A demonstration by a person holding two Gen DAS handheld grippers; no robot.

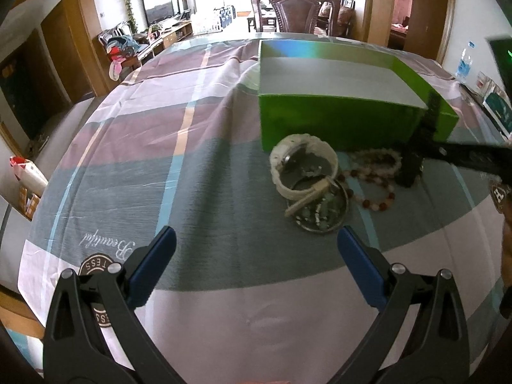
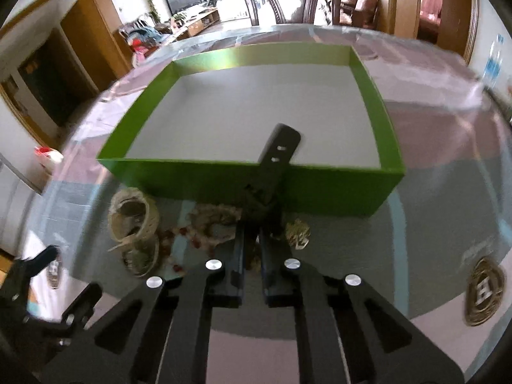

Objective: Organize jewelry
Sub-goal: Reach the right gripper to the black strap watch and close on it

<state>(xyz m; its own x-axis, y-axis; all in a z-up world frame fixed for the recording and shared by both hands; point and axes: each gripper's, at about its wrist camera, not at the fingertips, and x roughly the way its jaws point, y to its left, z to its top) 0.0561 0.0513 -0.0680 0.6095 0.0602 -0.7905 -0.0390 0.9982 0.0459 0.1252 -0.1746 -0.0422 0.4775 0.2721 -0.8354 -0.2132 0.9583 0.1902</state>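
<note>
A green open box (image 1: 336, 121) with a white floor stands on the table, empty in the right wrist view (image 2: 249, 172). In front of it lies a heap of jewelry: a white watch (image 1: 304, 166), a metal bangle (image 1: 320, 211) and pink bead bracelets (image 1: 377, 176). My right gripper (image 2: 251, 233) is shut on a black watch strap (image 2: 275, 163) and holds it over the box's near wall; the strap also shows in the left wrist view (image 1: 419, 147). My left gripper (image 1: 256, 243) is open and empty, short of the heap.
A checked tablecloth (image 1: 160, 160) covers the table. A small gold trinket (image 2: 297, 233) lies by the box front. A dark wooden chair (image 1: 294, 9) stands behind the table. A water bottle (image 1: 464, 64) and packets sit at the far right edge.
</note>
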